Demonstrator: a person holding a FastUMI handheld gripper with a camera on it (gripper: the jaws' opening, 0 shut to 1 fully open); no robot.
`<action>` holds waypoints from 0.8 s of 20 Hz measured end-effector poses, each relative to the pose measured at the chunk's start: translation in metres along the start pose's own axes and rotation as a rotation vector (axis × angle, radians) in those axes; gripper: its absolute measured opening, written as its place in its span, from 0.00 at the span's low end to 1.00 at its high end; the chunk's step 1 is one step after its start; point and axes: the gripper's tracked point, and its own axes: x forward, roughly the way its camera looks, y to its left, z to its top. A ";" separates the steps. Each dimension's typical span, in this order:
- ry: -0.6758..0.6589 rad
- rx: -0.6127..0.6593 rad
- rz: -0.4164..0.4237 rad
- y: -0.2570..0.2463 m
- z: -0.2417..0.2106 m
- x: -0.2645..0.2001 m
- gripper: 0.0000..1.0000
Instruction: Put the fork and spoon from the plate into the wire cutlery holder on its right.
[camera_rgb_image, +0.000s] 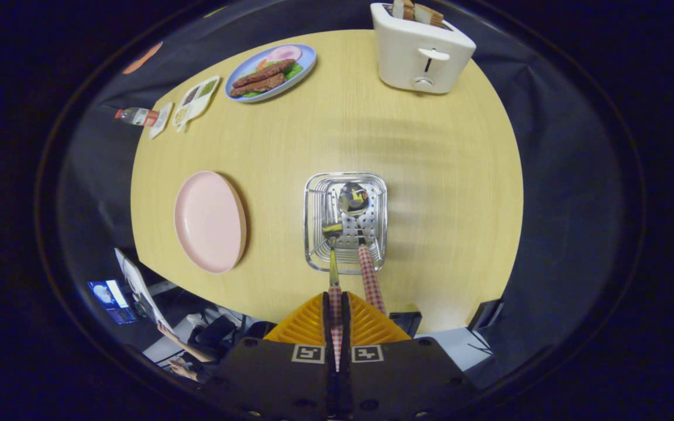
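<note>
My gripper (337,301) is shut on the red-checked handle of the fork (333,257), which hangs down with its tines inside the wire cutlery holder (346,222). The spoon (353,199) stands in the holder too, bowl down, and its checked handle (370,280) leans out over the near rim just right of my fingers. The pink plate (209,221) lies bare on the wooden table (430,175), left of the holder.
A white toaster (422,49) with bread slices stands at the far edge. A blue plate of food (271,72), a small divided tray (195,99) and a bottle (137,116) sit far left. A person's hand (182,365) and a screen (112,299) show below the table.
</note>
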 end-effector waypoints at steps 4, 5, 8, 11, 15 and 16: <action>0.010 -0.021 0.003 0.000 0.001 0.000 0.05; 0.010 -0.020 0.007 -0.001 0.000 0.000 0.05; -0.013 -0.005 0.022 -0.002 0.005 -0.001 0.11; -0.066 0.011 0.015 -0.008 0.015 -0.006 0.05; -0.140 -0.037 0.042 0.002 0.028 -0.001 0.14; -0.128 -0.029 0.028 -0.001 0.028 0.005 0.14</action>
